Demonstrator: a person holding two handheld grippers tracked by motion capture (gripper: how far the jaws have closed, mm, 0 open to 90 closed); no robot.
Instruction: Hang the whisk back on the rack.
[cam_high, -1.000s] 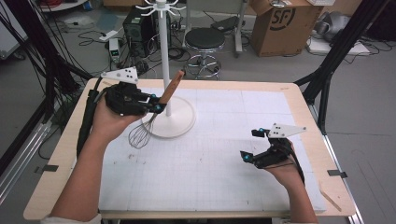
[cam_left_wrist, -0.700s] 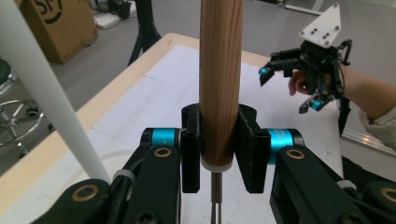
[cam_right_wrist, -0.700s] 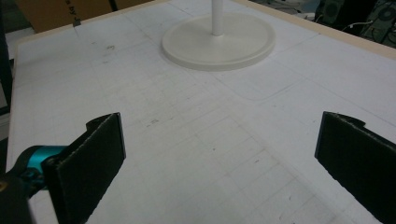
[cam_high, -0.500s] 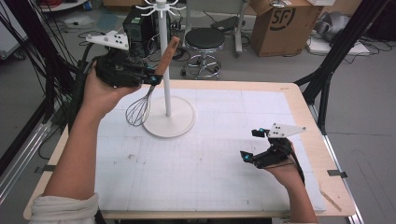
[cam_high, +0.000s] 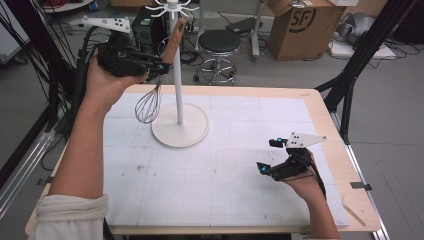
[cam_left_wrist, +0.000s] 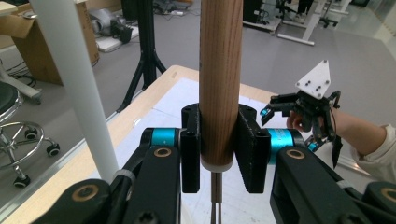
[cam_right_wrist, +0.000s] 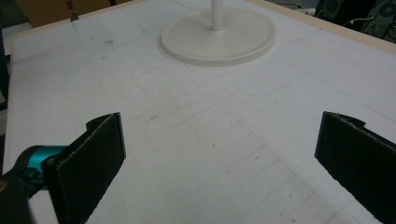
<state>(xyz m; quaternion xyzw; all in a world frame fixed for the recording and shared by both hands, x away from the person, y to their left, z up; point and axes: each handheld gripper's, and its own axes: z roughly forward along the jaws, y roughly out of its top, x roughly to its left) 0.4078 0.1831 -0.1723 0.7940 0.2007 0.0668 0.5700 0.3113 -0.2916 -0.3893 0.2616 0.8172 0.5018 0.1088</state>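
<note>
left gripper (cam_high: 159, 69) clamped on the wooden handle of a whisk (cam_high: 161, 80), held in the air beside the white pole of the hook stand (cam_high: 179, 107), wire head hanging above the table (cam_high: 320, 107) next to the stand's round base. right gripper (cam_high: 267, 155) rests low over the white mat (cam_high: 225, 170), jaws wide apart, holding nothing. no containers on the table. the left gripper view shows both pads pressed on the handle (cam_left_wrist: 220, 79); the high view alone shows the wire loops and the stand's top hooks.
</note>
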